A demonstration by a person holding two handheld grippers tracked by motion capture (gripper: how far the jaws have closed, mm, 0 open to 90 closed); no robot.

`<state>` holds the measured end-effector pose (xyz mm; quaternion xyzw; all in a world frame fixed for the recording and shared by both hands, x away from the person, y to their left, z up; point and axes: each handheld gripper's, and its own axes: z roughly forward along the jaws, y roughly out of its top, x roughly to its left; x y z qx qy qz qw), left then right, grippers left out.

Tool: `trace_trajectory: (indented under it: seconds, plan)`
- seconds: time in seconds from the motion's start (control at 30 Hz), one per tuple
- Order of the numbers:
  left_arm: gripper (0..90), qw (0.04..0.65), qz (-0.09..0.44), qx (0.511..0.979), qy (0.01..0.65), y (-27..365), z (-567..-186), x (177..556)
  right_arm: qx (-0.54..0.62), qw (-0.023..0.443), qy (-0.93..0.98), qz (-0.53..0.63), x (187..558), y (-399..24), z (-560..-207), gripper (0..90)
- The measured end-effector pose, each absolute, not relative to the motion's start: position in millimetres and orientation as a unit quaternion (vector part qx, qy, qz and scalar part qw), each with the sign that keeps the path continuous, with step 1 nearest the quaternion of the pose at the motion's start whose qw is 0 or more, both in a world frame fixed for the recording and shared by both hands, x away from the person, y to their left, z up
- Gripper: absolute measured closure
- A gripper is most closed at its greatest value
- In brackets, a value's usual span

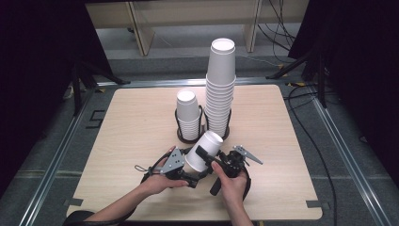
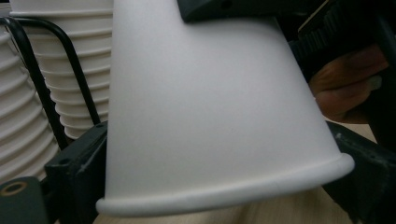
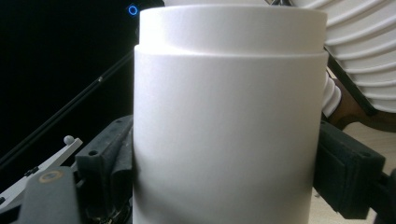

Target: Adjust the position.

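High view has both forearms coming in low, hands close together, wrists angled inward; left gripper [image 1: 190,175] and right gripper [image 1: 209,162] both clasp a tilted paper cup [image 1: 203,150] above the table [image 1: 131,136], seemingly two nested.

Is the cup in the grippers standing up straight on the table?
No, the held cup is tilted, gripped between both grippers above the table.
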<state>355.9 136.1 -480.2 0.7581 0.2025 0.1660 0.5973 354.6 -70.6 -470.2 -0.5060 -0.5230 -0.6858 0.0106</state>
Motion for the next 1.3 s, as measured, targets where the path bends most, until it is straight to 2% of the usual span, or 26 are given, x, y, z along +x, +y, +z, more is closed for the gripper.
trace_trajectory:
  seconds: [0.47, 0.77, 1.3]
  plan:
    - [13.7, 0.613, 0.160, 0.749, 0.195, 139.1, -481.6, 356.6, -0.503, 0.015, -0.528, -0.684, 356.0, -71.1, -469.5, 13.2]
    - [15.3, 0.606, 0.158, 0.755, 0.195, 142.7, -479.8, 355.7, -0.504, 0.018, -0.531, -0.681, 356.7, -71.3, -469.1, 12.8]
    - [16.3, 0.623, 0.167, 0.737, 0.201, 141.1, -476.3, 352.5, -0.499, 0.018, -0.522, -0.692, 354.8, -71.7, -464.2, 12.2]
